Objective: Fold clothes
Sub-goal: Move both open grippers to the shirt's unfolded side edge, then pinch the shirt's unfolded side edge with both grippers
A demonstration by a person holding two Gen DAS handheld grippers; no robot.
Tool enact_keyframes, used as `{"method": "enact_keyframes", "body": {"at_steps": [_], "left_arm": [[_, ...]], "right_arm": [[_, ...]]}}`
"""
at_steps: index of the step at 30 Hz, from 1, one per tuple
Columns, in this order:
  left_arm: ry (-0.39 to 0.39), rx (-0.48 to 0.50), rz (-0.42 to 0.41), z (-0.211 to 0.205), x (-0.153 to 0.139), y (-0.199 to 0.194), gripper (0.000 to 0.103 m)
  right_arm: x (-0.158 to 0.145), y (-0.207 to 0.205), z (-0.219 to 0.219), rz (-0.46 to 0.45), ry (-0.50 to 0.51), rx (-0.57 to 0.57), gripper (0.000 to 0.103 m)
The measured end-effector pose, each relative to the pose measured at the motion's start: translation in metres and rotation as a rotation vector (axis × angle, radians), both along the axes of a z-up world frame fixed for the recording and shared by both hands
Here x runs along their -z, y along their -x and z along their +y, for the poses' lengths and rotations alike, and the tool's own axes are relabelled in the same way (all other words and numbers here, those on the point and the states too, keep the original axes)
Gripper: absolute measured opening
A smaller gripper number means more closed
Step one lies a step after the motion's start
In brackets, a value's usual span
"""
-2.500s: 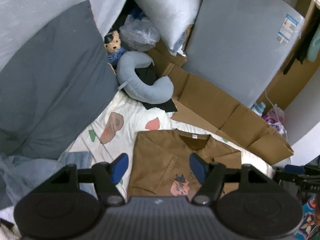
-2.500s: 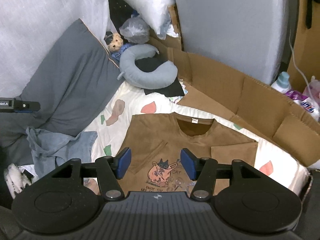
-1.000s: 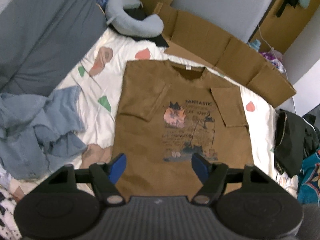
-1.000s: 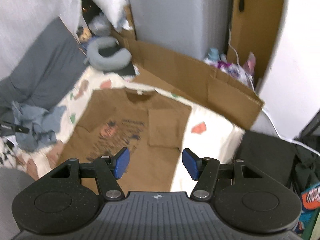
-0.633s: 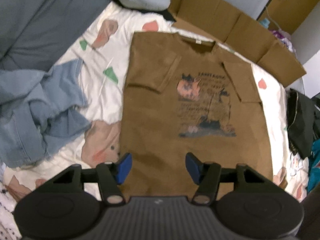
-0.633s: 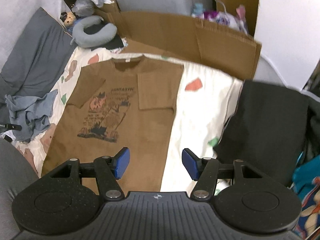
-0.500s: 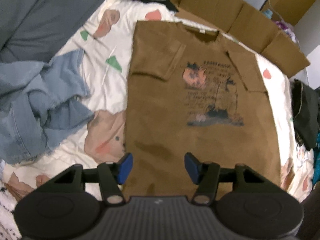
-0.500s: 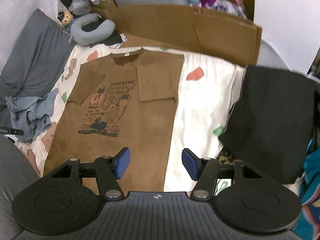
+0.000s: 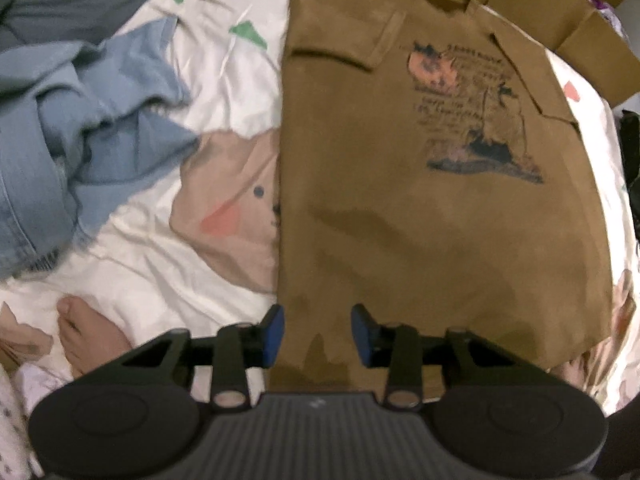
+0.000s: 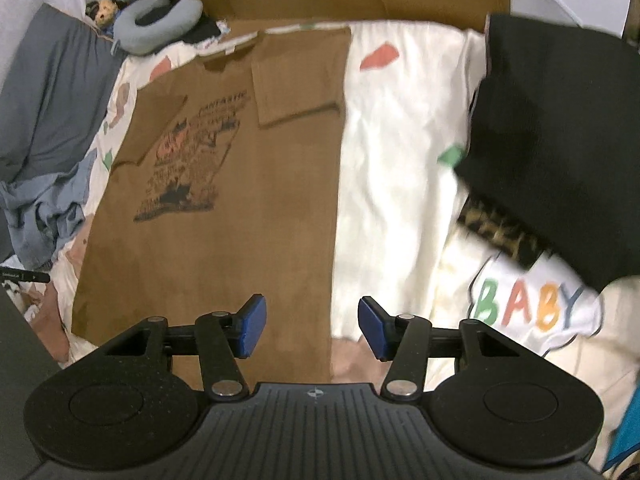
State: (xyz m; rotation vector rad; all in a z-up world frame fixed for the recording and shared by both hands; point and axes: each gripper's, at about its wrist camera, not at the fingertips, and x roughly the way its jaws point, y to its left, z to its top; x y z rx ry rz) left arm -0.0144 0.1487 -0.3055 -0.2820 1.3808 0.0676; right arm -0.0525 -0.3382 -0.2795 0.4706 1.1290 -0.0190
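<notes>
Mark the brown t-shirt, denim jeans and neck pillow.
brown t-shirt (image 9: 420, 240), left wrist view, bare lower front.
denim jeans (image 9: 80, 120), left wrist view, crumpled middle.
neck pillow (image 10: 160, 20), right wrist view, curved body.

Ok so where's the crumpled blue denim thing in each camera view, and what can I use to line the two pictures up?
Left wrist view: the crumpled blue denim garment fills the left side, left of the brown T-shirt.
Right wrist view: it sits small at the far left edge, again left of the shirt.
Shared landmark: the dark printed graphic on the shirt's chest.
</notes>
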Motion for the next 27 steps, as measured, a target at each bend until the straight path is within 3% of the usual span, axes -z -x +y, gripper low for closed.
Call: {"method": "enact_keyframes", "body": {"at_steps": [15,25,27], "left_arm": [[-0.002,-0.041,0.021,0.002,0.050,0.012,0.039],[0.010,-0.052,0.062,-0.002,0.068,0.020,0.035],[0.011,-0.054,0.063,-0.001,0.069,0.022,0.034]], "right_arm": [[0.098,0.035,0.055,0.082,-0.060,-0.025,0.044],[0.127,0.037,0.056,0.118,-0.069,0.006,0.044],[0.132,0.037,0.054,0.137,-0.084,0.013,0.033]]}}
